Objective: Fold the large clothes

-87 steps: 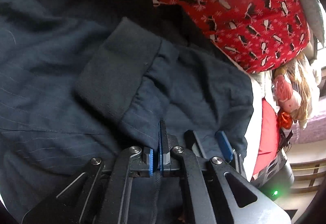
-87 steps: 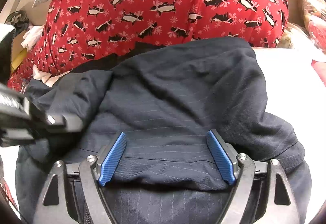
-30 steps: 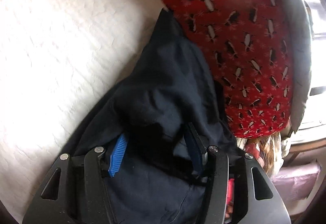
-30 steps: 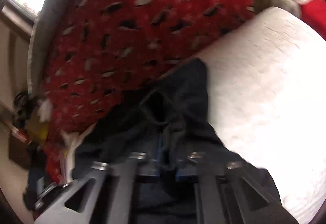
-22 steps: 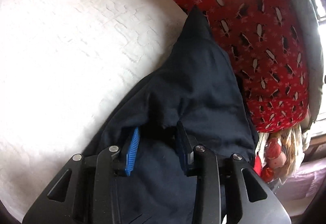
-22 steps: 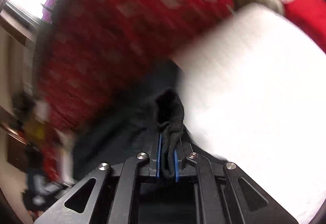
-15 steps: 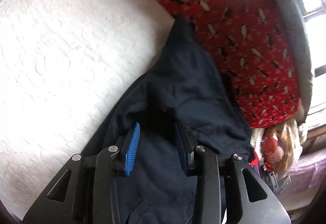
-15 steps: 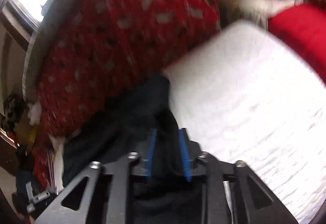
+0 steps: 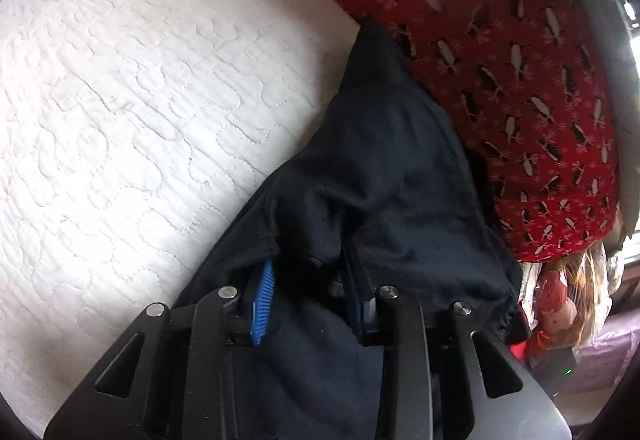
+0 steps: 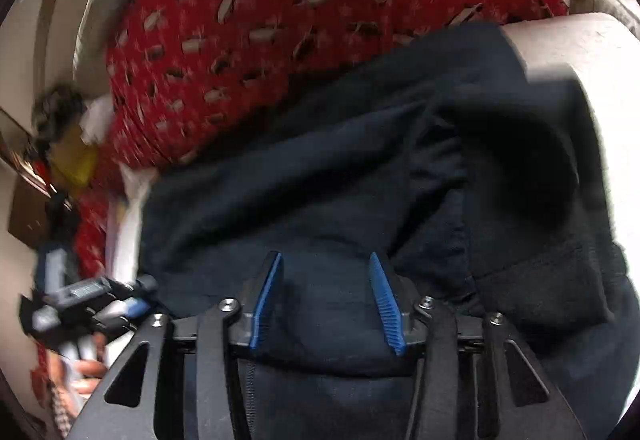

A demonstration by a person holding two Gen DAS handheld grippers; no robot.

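Note:
A dark navy garment [image 9: 392,176] lies bunched on the white quilted bed [image 9: 120,100], against a red penguin-print blanket. In the left wrist view my left gripper [image 9: 308,276] is open, its blue pads spread, with a fold of the garment draped between and over them. In the right wrist view the same garment [image 10: 320,180] fills the middle, with a ribbed cuff [image 10: 540,288] at the right. My right gripper [image 10: 325,272] is open, jaws apart, resting on the cloth and not pinching it. The left gripper [image 10: 88,300] shows blurred at the left edge.
The red penguin blanket [image 9: 500,40] is heaped along the far side of the bed, also in the right wrist view [image 10: 280,20]. Toys and bags [image 9: 560,300] sit past the bed's right edge. White quilt [image 10: 560,48] shows at right.
My right gripper has opened and let go of the dark cuff it pinched, and has swung over the garment. My left gripper has stayed open, barely moving.

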